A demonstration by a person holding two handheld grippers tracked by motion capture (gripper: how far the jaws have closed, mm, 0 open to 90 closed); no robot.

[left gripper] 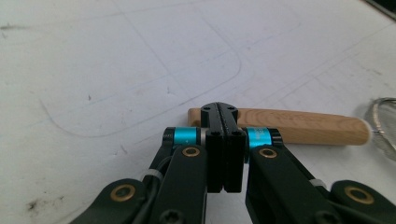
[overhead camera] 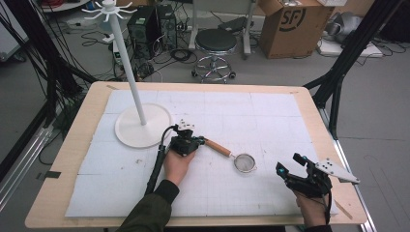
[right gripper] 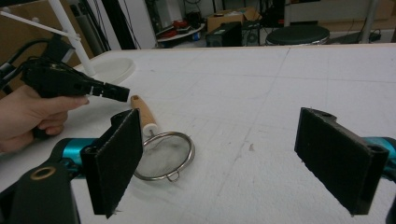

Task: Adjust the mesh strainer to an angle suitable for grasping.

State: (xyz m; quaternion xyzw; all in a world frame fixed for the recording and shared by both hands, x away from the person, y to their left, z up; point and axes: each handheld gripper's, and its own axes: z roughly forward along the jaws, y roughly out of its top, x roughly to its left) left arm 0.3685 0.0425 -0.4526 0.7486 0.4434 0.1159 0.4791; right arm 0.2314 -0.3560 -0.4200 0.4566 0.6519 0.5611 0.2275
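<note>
Strainer: small round wire-mesh strainer with a pale wooden handle (overhead camera: pixel 238 158) lies flat on the white foam mat (overhead camera: pixel 270 116), right of centre
Left gripper (overhead camera: pixel 197 141): jaws pressed together, empty; tips just above the handle's free end
Right gripper (overhead camera: pixel 289 165): jaws spread wide, empty; well right of the strainer
Stand: white pole rack with a round base (overhead camera: pixel 143 125), rear left

Cardboard box (overhead camera: pixel 295 26) on the floor past the table's far right corner: "SF" in dark print. No other text is legible.
</note>
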